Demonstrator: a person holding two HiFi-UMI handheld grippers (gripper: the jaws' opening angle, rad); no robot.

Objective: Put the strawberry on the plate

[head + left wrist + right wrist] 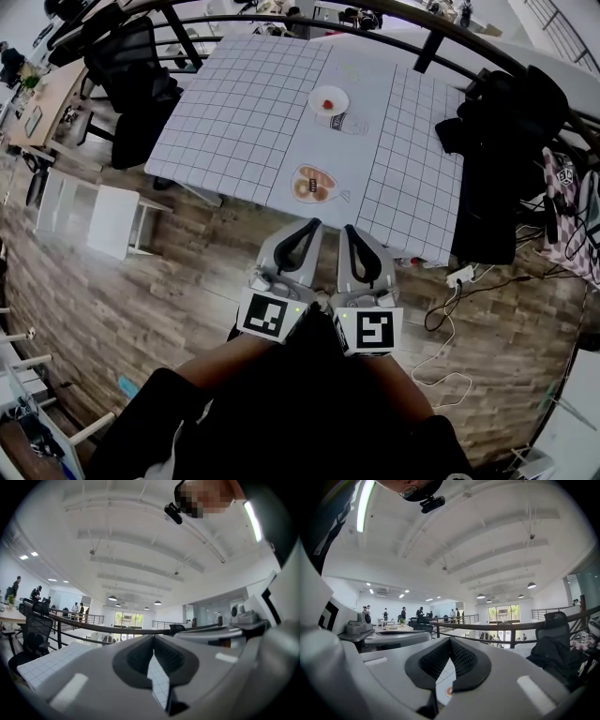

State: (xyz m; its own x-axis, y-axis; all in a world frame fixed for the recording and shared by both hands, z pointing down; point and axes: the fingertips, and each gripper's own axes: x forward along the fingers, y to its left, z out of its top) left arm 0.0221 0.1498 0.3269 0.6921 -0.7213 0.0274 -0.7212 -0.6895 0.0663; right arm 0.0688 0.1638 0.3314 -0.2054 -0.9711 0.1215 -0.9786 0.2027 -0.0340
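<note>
On the far side of the gridded white table (244, 112) stands a small white plate (337, 93), and a red strawberry (327, 103) lies on it. Both grippers are held close to the person's body, well short of the table's near edge and side by side. My left gripper (310, 225) is shut with nothing in it, its tips meeting in the left gripper view (153, 651). My right gripper (349, 229) is likewise shut and empty, and its tips touch in the right gripper view (450, 642).
A pale cup-like thing (348, 123) lies beside the plate. An orange fish-shaped mat (315, 185) with round pieces lies near the table's front edge. Black office chairs (131, 66) and a railing (441, 33) ring the table. Cables (450, 309) trail over the wooden floor at right.
</note>
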